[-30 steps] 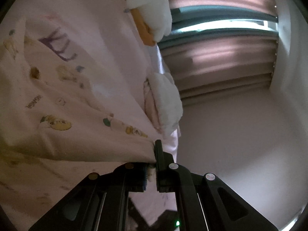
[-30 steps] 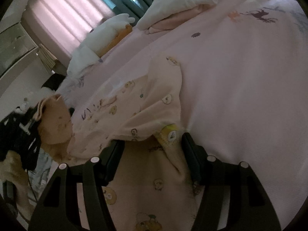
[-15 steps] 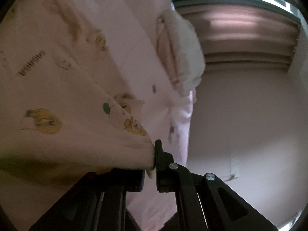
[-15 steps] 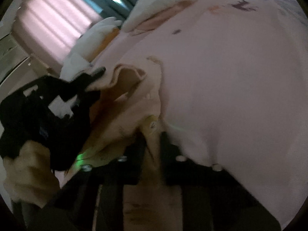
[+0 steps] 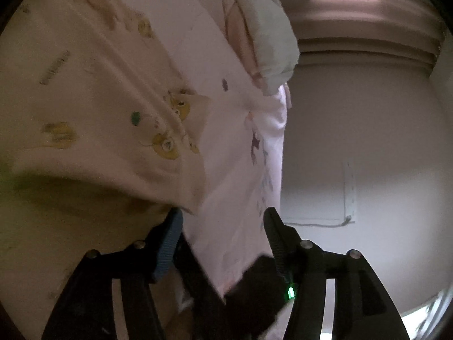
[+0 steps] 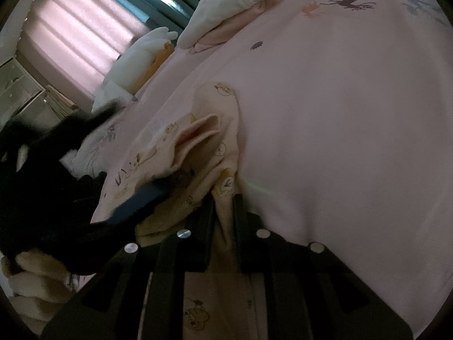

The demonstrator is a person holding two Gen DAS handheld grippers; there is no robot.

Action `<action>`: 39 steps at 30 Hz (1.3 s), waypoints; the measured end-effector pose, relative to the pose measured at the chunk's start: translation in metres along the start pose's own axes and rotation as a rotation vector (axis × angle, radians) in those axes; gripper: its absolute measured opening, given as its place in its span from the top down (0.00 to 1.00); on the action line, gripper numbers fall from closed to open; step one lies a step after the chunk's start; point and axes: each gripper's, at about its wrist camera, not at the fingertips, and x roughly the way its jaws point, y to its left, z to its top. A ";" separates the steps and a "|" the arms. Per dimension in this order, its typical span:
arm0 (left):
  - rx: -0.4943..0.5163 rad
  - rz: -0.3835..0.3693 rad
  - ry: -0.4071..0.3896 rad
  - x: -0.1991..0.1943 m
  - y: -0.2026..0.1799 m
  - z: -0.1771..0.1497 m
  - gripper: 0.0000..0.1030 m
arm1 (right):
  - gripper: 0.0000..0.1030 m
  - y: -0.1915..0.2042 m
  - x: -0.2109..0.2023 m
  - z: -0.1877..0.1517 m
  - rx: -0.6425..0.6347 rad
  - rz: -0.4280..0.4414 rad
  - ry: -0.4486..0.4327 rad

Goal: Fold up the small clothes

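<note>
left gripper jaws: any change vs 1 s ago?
Yes. The left gripper has opened and let go of the printed baby garment, whose edge now lies beside the left jaw on the pink bedsheet.

Soft matt cloth, hard black plastic

The printed garment (image 6: 226, 153) and pink bed sheet (image 6: 339, 127) look like soft, matt cotton; each hand-held gripper (image 5: 220, 218) (image 6: 225, 206) is matt black plastic with shiny metal screws, one ribbed blue pad (image 5: 170, 243).

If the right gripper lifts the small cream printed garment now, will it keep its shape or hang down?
Probably it hangs down: the small cream printed garment already lies in soft folds on the pink bedsheet. It looks thin, so likely light. The right gripper pinches only one edge, so the rest may unfold.
</note>
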 end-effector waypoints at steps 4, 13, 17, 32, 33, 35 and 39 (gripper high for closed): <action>0.036 0.062 -0.057 -0.048 0.018 -0.016 0.44 | 0.88 -0.001 -0.001 -0.001 -0.002 -0.002 0.001; 0.104 0.454 -0.332 -0.171 0.083 -0.069 0.44 | 0.88 0.000 0.001 0.001 -0.012 -0.017 0.006; 0.187 0.488 -0.418 -0.198 0.089 -0.098 0.44 | 0.88 0.002 0.004 0.005 -0.023 -0.031 0.010; 0.208 0.534 -0.509 -0.224 0.101 -0.100 0.44 | 0.88 0.010 0.003 0.002 -0.036 -0.070 0.002; 0.205 0.562 -0.516 -0.225 0.104 -0.101 0.44 | 0.88 0.011 0.003 0.001 -0.037 -0.075 0.001; 0.202 0.596 -0.528 -0.227 0.107 -0.102 0.44 | 0.88 0.012 0.002 0.000 -0.039 -0.085 -0.003; 0.179 0.568 -0.520 -0.233 0.112 -0.102 0.44 | 0.88 0.015 -0.001 -0.004 -0.046 -0.112 -0.009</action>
